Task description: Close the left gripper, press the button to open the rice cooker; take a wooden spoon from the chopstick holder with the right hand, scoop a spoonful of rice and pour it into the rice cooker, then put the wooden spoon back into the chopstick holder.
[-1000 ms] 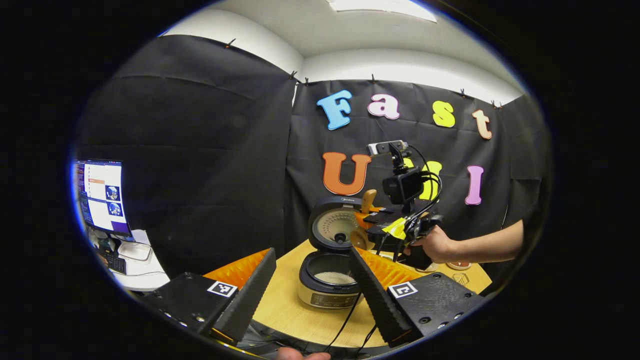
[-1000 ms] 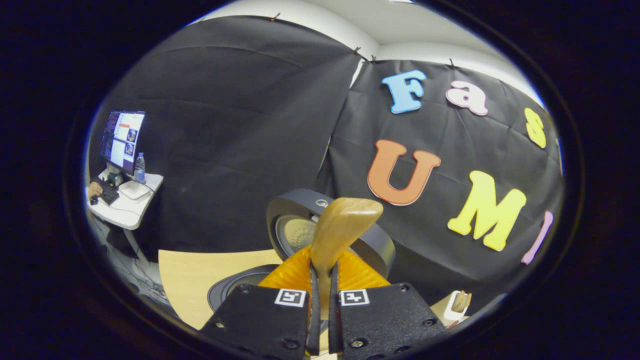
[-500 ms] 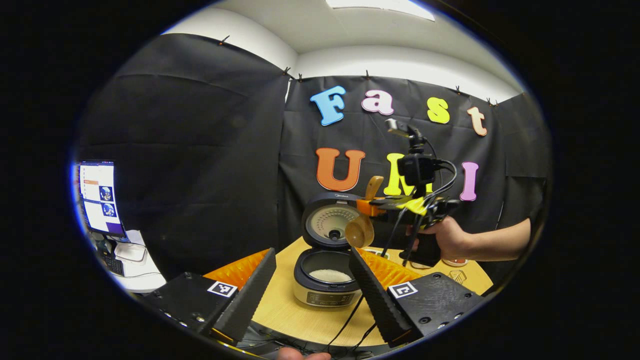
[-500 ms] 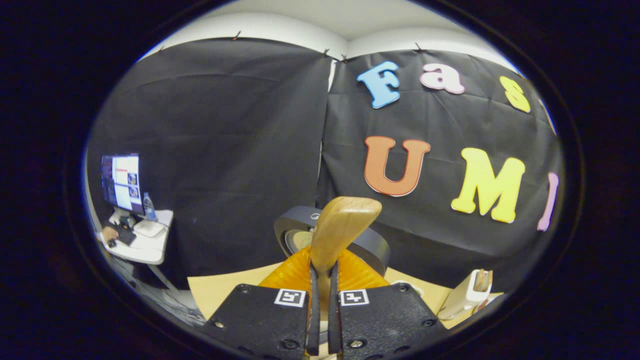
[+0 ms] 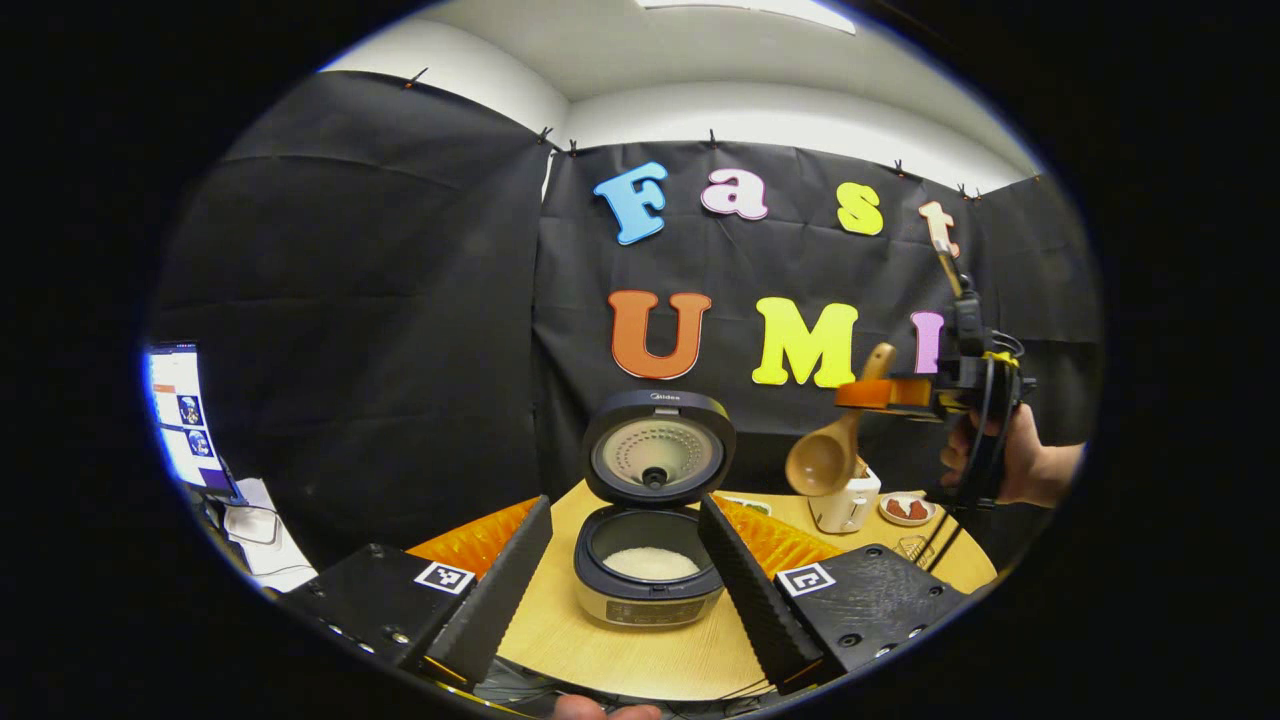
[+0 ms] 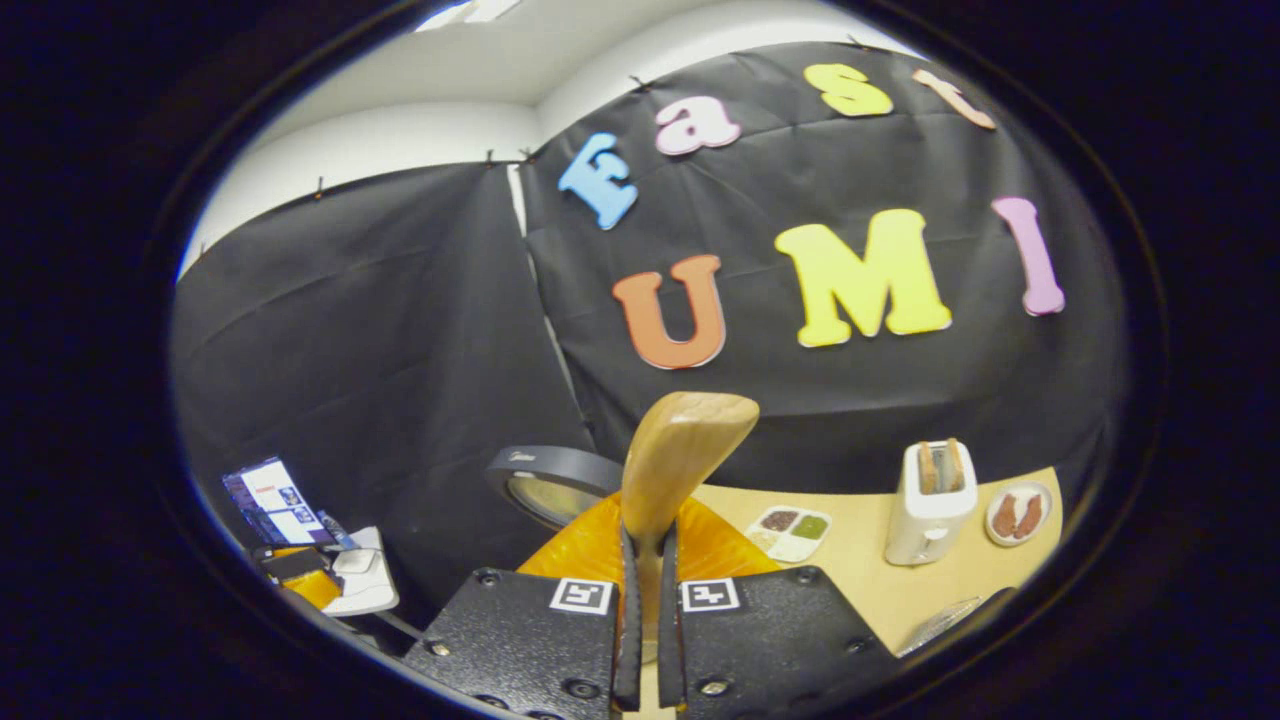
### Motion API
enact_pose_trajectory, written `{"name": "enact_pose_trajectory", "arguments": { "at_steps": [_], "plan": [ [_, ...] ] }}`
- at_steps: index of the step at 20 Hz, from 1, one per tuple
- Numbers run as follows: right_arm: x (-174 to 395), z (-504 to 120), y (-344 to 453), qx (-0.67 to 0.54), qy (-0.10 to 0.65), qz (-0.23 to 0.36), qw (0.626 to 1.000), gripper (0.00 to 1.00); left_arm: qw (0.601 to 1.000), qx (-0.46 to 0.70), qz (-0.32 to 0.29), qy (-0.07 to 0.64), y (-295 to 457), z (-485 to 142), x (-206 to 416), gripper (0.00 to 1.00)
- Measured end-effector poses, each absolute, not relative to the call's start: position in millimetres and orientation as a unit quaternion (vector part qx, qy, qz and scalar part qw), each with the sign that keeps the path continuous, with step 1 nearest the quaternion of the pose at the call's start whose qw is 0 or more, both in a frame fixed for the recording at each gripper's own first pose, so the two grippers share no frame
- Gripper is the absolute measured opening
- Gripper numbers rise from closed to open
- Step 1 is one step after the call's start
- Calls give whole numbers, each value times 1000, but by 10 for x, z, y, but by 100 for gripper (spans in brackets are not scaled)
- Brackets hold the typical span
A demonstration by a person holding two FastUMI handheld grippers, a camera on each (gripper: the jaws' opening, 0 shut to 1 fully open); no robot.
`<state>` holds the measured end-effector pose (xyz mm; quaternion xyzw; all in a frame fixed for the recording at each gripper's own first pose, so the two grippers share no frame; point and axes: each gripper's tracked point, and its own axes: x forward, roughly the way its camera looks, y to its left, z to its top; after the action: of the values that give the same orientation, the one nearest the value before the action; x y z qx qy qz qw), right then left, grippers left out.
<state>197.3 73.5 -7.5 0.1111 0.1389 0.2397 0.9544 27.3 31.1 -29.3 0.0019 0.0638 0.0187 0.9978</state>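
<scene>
The left gripper (image 5: 625, 560) hangs with fingers spread, framing the open rice cooker (image 5: 650, 575) near the table (image 5: 640, 655) edge. The right gripper (image 6: 645, 590), raised at the table's right side, pinches the wooden spoon (image 6: 680, 455) above a white holder (image 5: 845, 503).

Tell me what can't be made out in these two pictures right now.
- Left gripper view: pale wooden spoon bowl hides the white chopstick holder top; its slots can't be seen.
- Right gripper view: spoon's bowl is hidden below the right gripper.
- Round dark rice cooker panel: too small.
</scene>
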Motion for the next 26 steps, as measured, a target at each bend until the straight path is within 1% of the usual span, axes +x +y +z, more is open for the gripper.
{"name": "enact_pose_trajectory", "arguments": {
  "at_steps": [3,8,13,16,20,24,25,26],
  "plan": [
    [1981,-223,-74,130,149,176,964,12,998,3,9,64,196,-260,431,94],
    [2037,-571,-1163,177,170,81,966,12,998,14,1,58,-46,-164,649,95],
    [2107,-1245,-1961,173,211,11,962,12,998,3,-6,60,-342,-90,843,95],
    [2155,-1732,-2238,166,237,-17,957,12,998,3,-6,67,-489,-87,894,94],
    [2283,-2286,-2351,187,267,-38,945,12,997,1,2,82,-573,-86,954,94],
    [2319,-2646,-2413,198,282,-53,937,12,996,1,19,82,-559,-44,1005,95],
    [2319,-2708,-2417,201,279,-57,937,9,996,1,24,83,-541,-47,992,95],
    [2325,-2755,-2423,201,275,-60,938,12,996,-1,28,83,-526,-52,989,95]
  ]
}}
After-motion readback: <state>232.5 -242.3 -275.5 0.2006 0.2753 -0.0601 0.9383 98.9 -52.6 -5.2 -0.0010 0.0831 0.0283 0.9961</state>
